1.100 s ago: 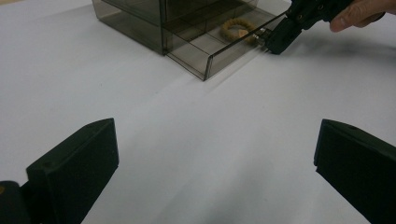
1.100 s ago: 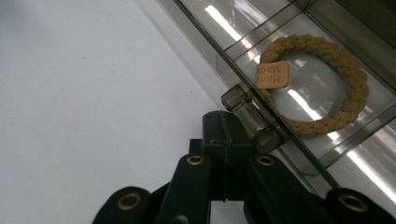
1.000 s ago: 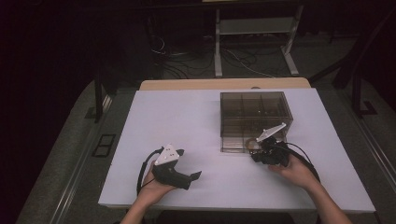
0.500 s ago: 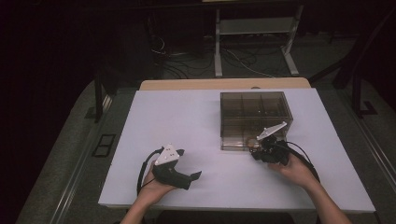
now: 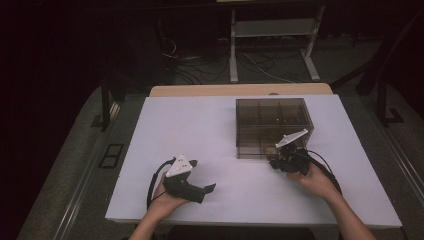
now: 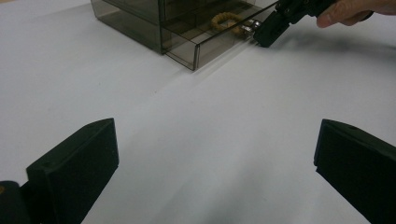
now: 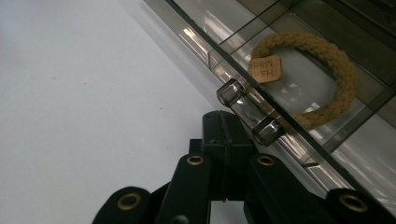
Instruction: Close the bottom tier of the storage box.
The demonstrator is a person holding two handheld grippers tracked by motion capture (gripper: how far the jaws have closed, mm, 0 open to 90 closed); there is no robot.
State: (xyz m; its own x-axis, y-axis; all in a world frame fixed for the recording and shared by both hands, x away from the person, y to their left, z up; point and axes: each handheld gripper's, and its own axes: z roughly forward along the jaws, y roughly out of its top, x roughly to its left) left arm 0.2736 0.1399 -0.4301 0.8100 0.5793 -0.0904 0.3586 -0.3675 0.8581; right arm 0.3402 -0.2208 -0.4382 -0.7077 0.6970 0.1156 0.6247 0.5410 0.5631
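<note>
right tool fully closed, tips touching drawer handle

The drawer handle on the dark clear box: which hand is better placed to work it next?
Probably the right. The right gripper sits shut right at the drawer handle, while the left gripper rests open on the table, apart from the box.

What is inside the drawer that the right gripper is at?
In the drawer lies a tan braided ring bearing a small tag. The right gripper, shut, sits at the clear handle. The drawer's far part, inside the smoky box, is hidden.
</note>
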